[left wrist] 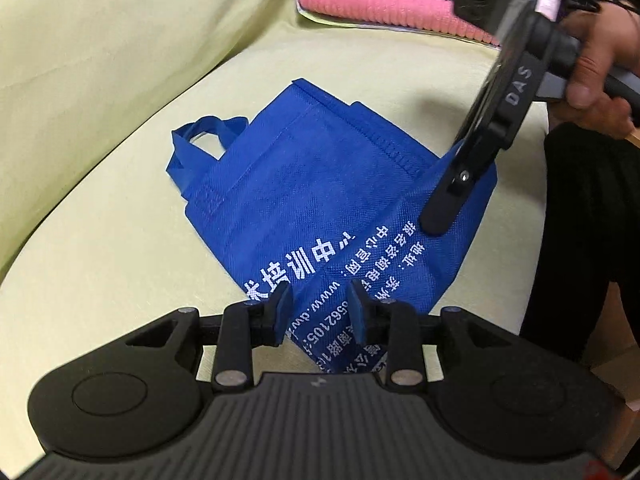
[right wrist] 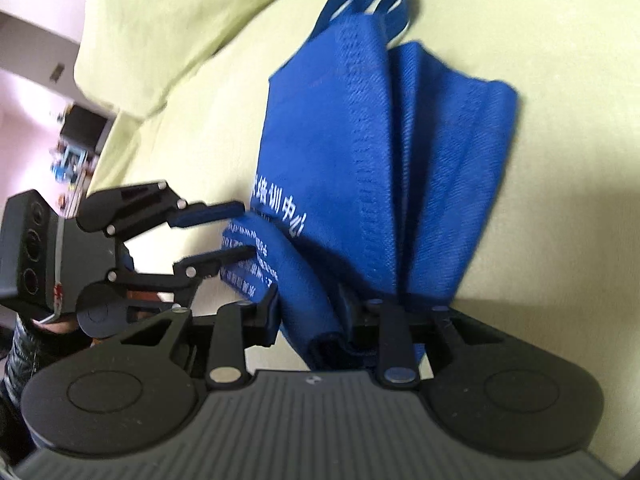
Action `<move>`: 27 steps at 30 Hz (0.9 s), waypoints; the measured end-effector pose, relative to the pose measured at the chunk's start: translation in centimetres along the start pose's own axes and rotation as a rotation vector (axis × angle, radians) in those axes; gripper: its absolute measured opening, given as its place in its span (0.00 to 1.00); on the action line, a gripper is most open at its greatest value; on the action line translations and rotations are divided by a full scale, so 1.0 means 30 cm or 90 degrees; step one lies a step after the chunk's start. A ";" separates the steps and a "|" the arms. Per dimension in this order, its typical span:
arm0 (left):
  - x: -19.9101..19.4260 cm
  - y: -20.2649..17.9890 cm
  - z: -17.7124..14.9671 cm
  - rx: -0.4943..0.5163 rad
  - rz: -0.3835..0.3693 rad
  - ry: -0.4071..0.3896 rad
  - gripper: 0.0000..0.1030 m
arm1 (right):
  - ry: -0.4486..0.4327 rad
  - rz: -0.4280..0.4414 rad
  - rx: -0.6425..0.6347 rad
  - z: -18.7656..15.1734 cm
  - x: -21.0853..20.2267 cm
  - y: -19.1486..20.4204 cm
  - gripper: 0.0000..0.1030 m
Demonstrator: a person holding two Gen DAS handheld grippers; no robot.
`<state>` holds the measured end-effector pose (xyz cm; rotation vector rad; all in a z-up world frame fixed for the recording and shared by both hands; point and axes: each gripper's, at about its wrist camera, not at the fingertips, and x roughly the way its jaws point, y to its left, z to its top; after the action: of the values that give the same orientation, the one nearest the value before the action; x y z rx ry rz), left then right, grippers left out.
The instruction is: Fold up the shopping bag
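Observation:
A blue non-woven shopping bag (left wrist: 304, 184) with white print lies on a pale green sofa seat (left wrist: 120, 240), its handles (left wrist: 200, 136) pointing to the far left. My left gripper (left wrist: 320, 308) is open, its fingers astride the bag's near printed edge. My right gripper (left wrist: 440, 216) comes in from the upper right onto the bag's right corner. In the right wrist view the right gripper (right wrist: 308, 312) has bag fabric (right wrist: 360, 160) bunched between its fingers, and the left gripper (right wrist: 244, 232) is open at the printed corner.
A stack of folded towels, pink (left wrist: 384, 8) beneath a blue patterned one, lies at the back of the sofa. The sofa backrest (left wrist: 100, 40) rises on the left. A person's dark trousers (left wrist: 592, 240) are at the right.

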<state>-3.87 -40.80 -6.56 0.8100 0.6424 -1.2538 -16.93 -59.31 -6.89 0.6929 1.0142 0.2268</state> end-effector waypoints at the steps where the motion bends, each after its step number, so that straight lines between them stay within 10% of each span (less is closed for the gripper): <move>1: 0.001 0.001 -0.001 -0.002 0.000 0.000 0.36 | -0.019 -0.005 0.000 -0.013 -0.012 0.000 0.27; 15: -0.004 -0.014 -0.022 -0.024 0.018 0.010 0.36 | -0.178 -0.130 -0.081 -0.088 -0.134 0.011 0.40; 21: -0.008 -0.021 -0.024 -0.017 0.017 0.014 0.35 | -0.246 -0.242 -0.374 -0.212 -0.180 0.219 0.40; 27: -0.008 -0.019 -0.025 -0.016 0.008 0.017 0.35 | -0.154 -0.366 -0.734 -0.372 0.005 0.322 0.42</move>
<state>-4.48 -40.12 -6.90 0.8095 0.6729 -1.2229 -24.90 -47.09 -4.73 -0.6057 0.6529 0.1762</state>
